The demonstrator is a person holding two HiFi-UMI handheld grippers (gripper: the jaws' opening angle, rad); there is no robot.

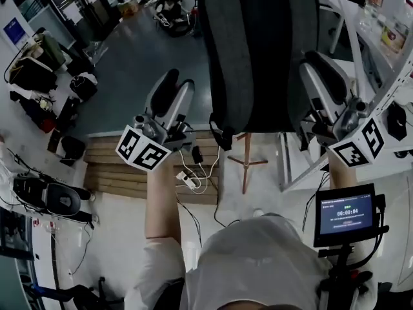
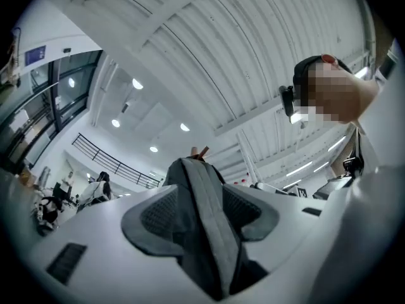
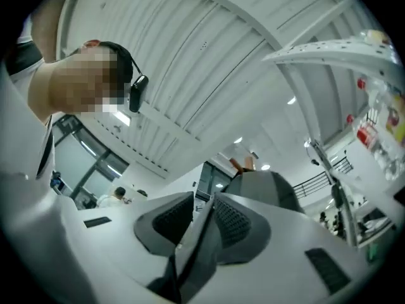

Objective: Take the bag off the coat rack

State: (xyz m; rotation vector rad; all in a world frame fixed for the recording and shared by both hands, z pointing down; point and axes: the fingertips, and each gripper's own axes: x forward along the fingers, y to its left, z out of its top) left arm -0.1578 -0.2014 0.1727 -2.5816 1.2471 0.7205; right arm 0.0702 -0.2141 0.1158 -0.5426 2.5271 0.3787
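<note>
A dark grey backpack [image 1: 258, 50] hangs on a wooden coat rack whose legs [image 1: 246, 161] show below it. My left gripper [image 1: 177, 82] points up at the bag's left side. In the left gripper view a grey shoulder strap [image 2: 209, 233] runs between the parted jaws [image 2: 199, 195] up to the bag top and the rack's tip [image 2: 199, 152]. My right gripper [image 1: 319, 63] is at the bag's right side. There a thin strap [image 3: 196, 246] lies edge-on against the right pad, with a sliver of light at the left pad. The rack's tip [image 3: 243, 164] shows above the bag.
A white shelf frame [image 1: 361, 57] with bottles stands close on the right. A small screen [image 1: 346, 215] on a stand is at lower right. A power strip with cables [image 1: 188, 181] lies by a low wooden platform [image 1: 122, 166]. Bags [image 1: 32, 70] sit on the floor at left.
</note>
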